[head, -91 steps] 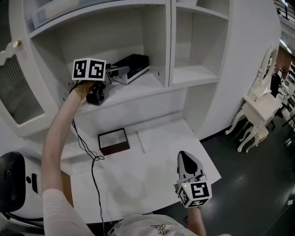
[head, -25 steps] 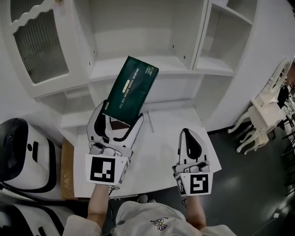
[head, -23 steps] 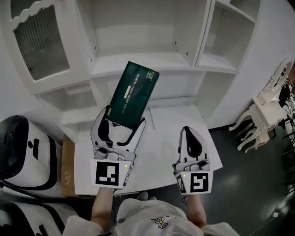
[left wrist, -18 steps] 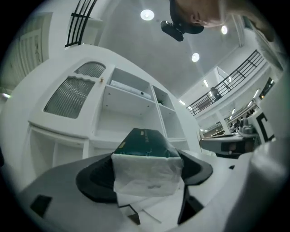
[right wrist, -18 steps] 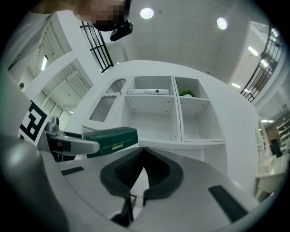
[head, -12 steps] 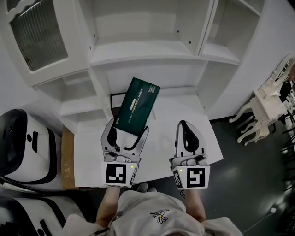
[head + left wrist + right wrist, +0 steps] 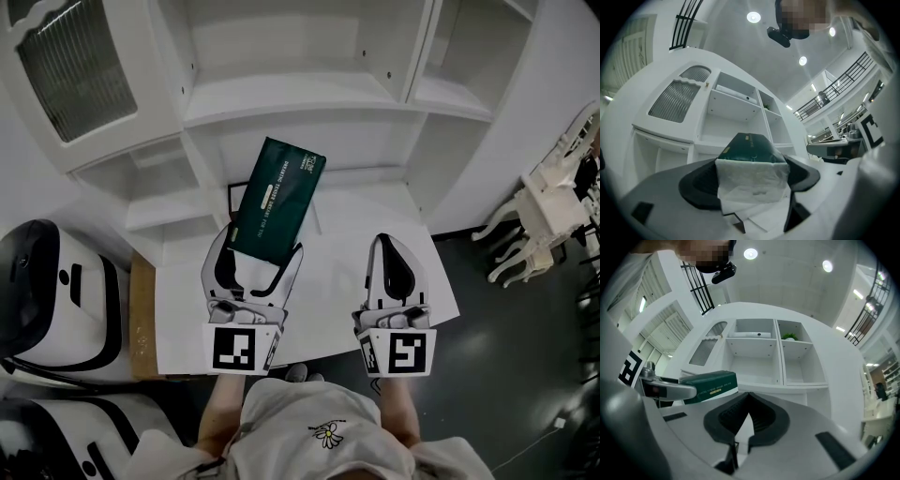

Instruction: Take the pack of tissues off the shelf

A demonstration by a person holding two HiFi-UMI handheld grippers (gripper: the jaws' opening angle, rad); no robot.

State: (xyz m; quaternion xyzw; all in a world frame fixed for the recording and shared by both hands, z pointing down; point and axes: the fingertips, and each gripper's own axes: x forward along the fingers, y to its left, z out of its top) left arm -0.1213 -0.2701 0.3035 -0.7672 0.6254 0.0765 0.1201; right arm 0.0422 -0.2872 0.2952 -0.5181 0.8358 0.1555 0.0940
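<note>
The dark green pack of tissues [image 7: 277,199] stands out from my left gripper [image 7: 253,251], whose jaws are shut on its near end, above the white tabletop [image 7: 328,309]. In the left gripper view the pack [image 7: 751,149] shows a white tissue at its near end, pinched between the black pads [image 7: 697,185]. My right gripper [image 7: 392,248] hangs to the right of it, jaws shut with nothing between them. From the right gripper view the pack [image 7: 712,383] appears at the left, level with the shelf unit.
A white shelf unit [image 7: 281,94] with bare compartments rises behind the table. A small dark box [image 7: 232,195] sits on the table behind the pack. A white and black machine [image 7: 47,291] stands at the left. White chairs [image 7: 553,206] are at the far right.
The left gripper took the pack from the shelf and brought it down in front of the body over the table. The right gripper stayed shut, low at the right.
</note>
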